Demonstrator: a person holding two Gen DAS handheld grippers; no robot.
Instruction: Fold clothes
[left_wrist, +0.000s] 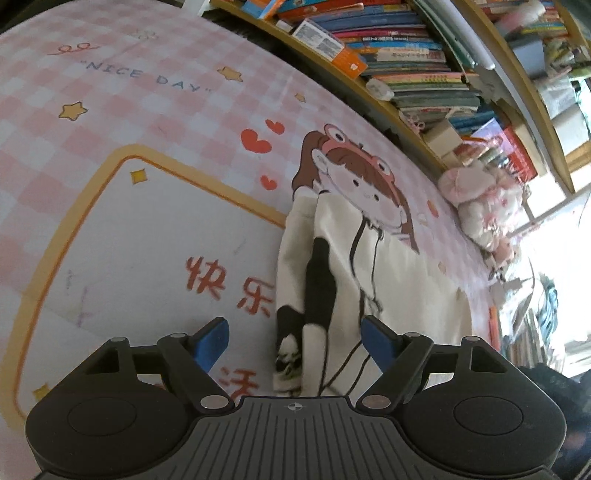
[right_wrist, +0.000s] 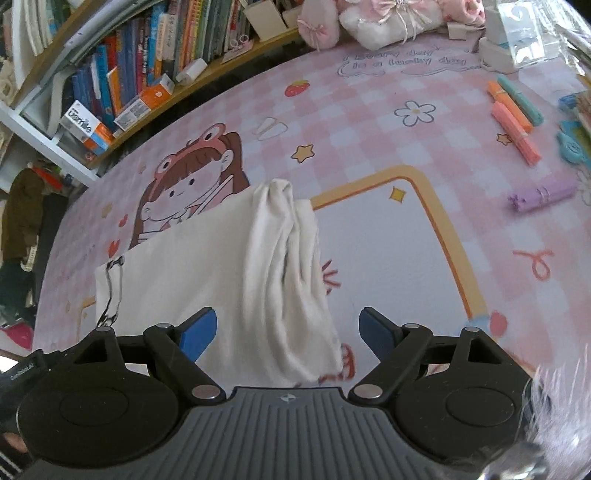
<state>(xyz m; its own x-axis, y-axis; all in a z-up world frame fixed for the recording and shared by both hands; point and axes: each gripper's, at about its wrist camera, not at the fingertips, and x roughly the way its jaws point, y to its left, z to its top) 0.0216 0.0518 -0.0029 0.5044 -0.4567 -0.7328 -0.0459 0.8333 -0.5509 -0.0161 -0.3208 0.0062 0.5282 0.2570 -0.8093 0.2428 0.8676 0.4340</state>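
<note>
Cream garment (left_wrist: 399, 280): lies partly folded on the pink checked surface (left_wrist: 155, 122) — black print and cord lines showing, one end bunched.
Left claw (left_wrist: 295, 343): blue pads wide apart, over the printed end, gripping nothing.
Right claw (right_wrist: 288, 332): pads wide apart — the bunched edge between them, not pinched.
Backdrop: bookshelf (right_wrist: 140, 74); rolled cloths (right_wrist: 517, 122) far right.

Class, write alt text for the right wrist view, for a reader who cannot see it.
An open right hand-held gripper hovers over a partly folded white garment on a pink checked cartoon mat. Bookshelves stand behind.
</note>
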